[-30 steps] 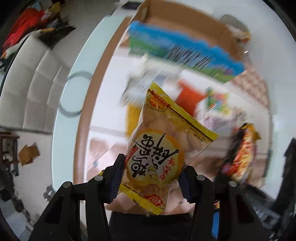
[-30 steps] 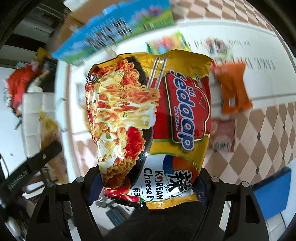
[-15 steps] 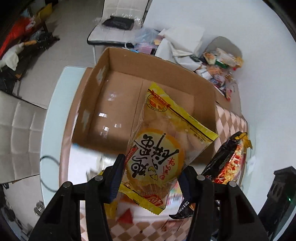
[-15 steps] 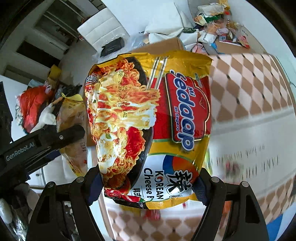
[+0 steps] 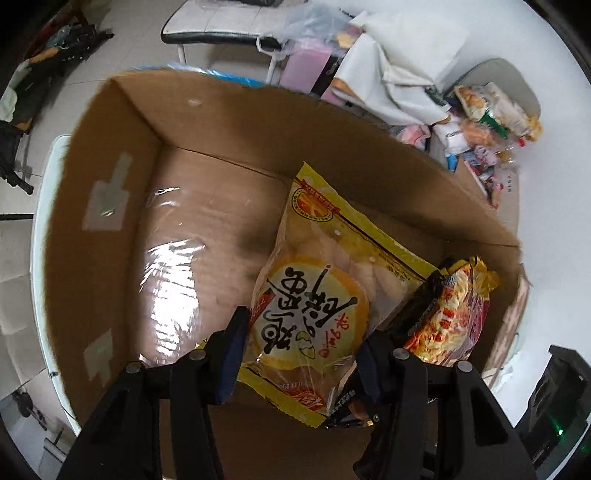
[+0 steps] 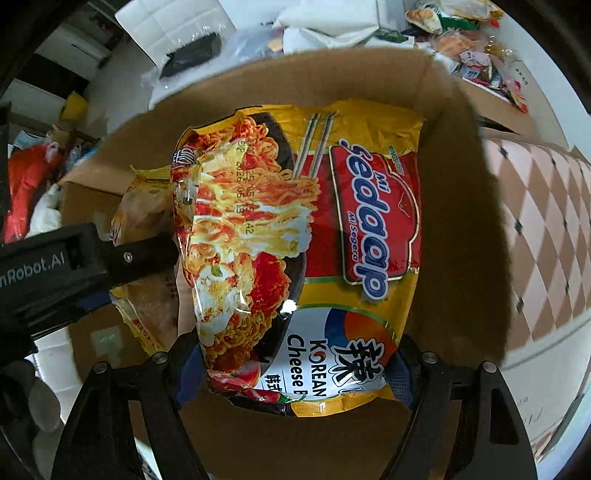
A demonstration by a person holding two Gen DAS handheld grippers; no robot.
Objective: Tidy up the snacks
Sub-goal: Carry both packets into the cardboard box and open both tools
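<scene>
The left gripper (image 5: pixel 299 349) is clamped on a yellow egg-snack packet (image 5: pixel 317 314), its dark pads pressing the lower sides of the pack, which stands up between the fingers and leans away toward the far wall of a big cardboard box (image 5: pixel 122 177). The packet hangs over the box's open interior, above the brown floor with its shiny strips of clear tape (image 5: pixel 170 280). Whether the packet's far end touches the floor cannot be told.

Over on the other side, the right gripper (image 6: pixel 295 373) is closed around a Sedaap Korean cheese noodle packet (image 6: pixel 306 254), gripped at its bottom edge, the yellow and red wrapper fanning out wide ahead of the fingers. It too sits inside the box's walls, close to the box's right-hand side (image 6: pixel 465 206).

The two packs are side by side: from the left wrist view the noodle pack shows just right of the egg snack, and from the right wrist view the left gripper's black body reaches in from the left with the yellow packet beside it.

Beyond the box, a checkered table (image 6: pixel 535 229) runs off to the right, and a heap of loose snack bags (image 5: pixel 487 114) lies past the far rim, with a white chair (image 5: pixel 221 26) behind.
</scene>
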